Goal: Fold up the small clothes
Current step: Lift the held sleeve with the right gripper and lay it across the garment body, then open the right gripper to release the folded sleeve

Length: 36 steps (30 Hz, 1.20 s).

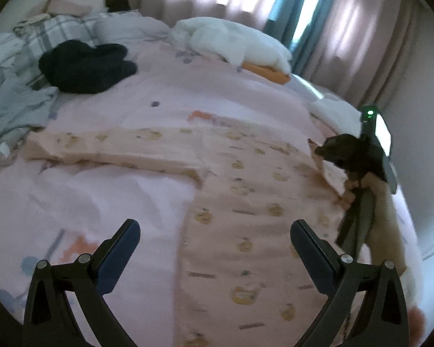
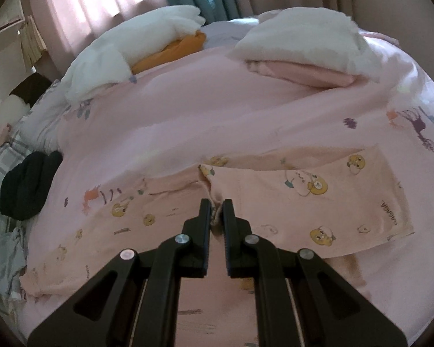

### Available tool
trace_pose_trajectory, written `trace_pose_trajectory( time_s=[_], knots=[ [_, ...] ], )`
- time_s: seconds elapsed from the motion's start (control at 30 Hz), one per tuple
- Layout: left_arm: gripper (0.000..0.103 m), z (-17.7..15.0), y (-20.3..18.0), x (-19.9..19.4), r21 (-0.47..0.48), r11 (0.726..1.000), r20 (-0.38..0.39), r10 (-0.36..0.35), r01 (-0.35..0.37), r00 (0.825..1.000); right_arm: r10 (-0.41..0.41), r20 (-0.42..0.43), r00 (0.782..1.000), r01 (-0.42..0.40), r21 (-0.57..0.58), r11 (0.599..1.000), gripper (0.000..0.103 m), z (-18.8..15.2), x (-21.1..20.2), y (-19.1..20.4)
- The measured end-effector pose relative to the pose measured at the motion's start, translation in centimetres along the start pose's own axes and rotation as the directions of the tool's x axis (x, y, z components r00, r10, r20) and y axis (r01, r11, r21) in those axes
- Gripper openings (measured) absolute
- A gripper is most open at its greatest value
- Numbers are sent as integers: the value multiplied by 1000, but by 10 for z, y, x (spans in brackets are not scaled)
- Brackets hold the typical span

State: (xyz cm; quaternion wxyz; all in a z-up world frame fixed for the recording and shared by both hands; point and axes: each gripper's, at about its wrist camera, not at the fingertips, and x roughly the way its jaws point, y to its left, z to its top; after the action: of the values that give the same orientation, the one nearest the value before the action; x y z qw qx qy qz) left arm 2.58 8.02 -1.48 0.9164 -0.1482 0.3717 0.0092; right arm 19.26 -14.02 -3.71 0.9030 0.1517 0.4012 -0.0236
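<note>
A small pink garment (image 1: 246,173) printed with yellow cartoon chicks lies spread on the pink bedsheet (image 1: 115,188), one part stretching left and one towards me. My left gripper (image 1: 215,228) hovers open above its near part, with nothing between its fingers. At the garment's right edge, my right gripper (image 1: 318,151) is shut on a pinch of the cloth, with a hand (image 1: 350,193) behind it. In the right wrist view the right gripper (image 2: 216,205) pinches a bunched fold of the garment (image 2: 303,196), and a flap lies folded over to the right.
A black garment (image 1: 84,66) lies at the far left by plaid bedding (image 1: 43,31). A white pile with an orange piece (image 1: 231,40) sits at the far edge. Another white and pink stack (image 2: 303,43) lies far right. Curtains (image 1: 347,29) hang behind the bed.
</note>
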Motion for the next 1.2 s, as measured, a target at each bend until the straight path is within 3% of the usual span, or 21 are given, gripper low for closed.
trace_pose_trajectory(
  time_s=[0.07, 0.13, 0.27, 0.53, 0.73, 0.97, 1.03, 1.07, 1.1, 1.2],
  knots=[
    [103, 2, 8, -2, 24, 995, 40, 92, -93, 995, 9, -2, 1000, -9, -11, 1000, 9, 0, 3, 10],
    [103, 5, 15, -3, 29, 991, 69, 130, -132, 989, -1, -3, 1000, 1, -28, 1000, 9, -1, 6, 21],
    [103, 8, 29, -8, -10, 996, 83, 86, -85, 993, 13, -14, 1000, -13, -31, 999, 9, -3, 12, 35],
    [103, 10, 35, -6, -8, 998, 84, 71, -70, 994, 45, -43, 998, -48, -49, 998, 9, -10, 26, 73],
    [103, 11, 41, -2, -21, 998, 62, 52, -51, 997, 146, -86, 986, -149, -33, 988, 9, -16, 34, 96],
    [103, 13, 50, 0, -57, 997, 47, 50, -48, 998, 155, -119, 981, -166, -86, 982, 11, -25, 45, 117],
    [103, 13, 55, 2, -76, 996, 39, 55, -52, 998, 122, -122, 985, -140, -160, 977, 12, -25, 44, 120],
    [103, 13, 57, 3, -84, 995, 34, 56, -53, 998, 89, -116, 989, -109, -186, 976, 17, -25, 43, 120],
    [103, 13, 59, 4, -92, 994, 28, 57, -54, 998, 69, -114, 991, -91, -203, 975, 33, -24, 42, 119],
    [103, 13, 63, 9, -103, 993, 14, 53, -51, 999, 16, -117, 993, -47, -267, 963, 62, -23, 44, 116]
  ],
)
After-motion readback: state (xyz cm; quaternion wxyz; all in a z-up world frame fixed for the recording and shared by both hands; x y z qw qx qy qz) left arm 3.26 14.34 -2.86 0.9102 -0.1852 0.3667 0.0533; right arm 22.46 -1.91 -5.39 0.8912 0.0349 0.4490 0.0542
